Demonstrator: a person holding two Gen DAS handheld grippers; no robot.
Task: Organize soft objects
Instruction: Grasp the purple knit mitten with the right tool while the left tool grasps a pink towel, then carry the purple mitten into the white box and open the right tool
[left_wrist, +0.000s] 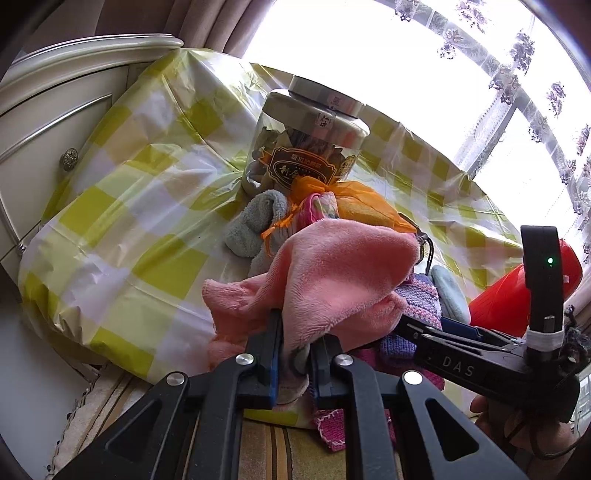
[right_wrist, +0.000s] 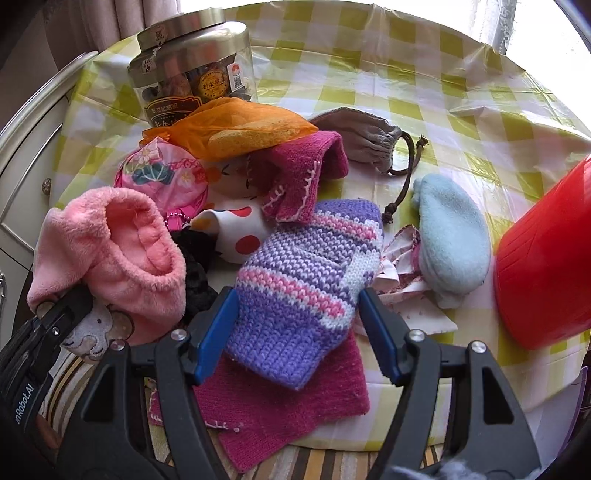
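Observation:
My left gripper (left_wrist: 295, 354) is shut on a fluffy pink cloth (left_wrist: 332, 273) and holds it above the table edge; the cloth also shows in the right wrist view (right_wrist: 122, 258) at the left. My right gripper (right_wrist: 295, 325) is open, its blue pads on either side of a purple striped knitted piece (right_wrist: 306, 266) that lies on a magenta knitted piece (right_wrist: 280, 402). The right gripper also shows in the left wrist view (left_wrist: 436, 328). A pile of soft things lies behind: an orange mesh bag (right_wrist: 243, 129), a pale blue sock (right_wrist: 454, 240), a grey drawstring pouch (right_wrist: 362, 136).
A clear jar (right_wrist: 195, 81) with a metal lid stands at the back of the yellow checked tablecloth (right_wrist: 406, 74). A red container (right_wrist: 546, 266) stands at the right. A cream cabinet (left_wrist: 48, 122) is at the left. A window is behind.

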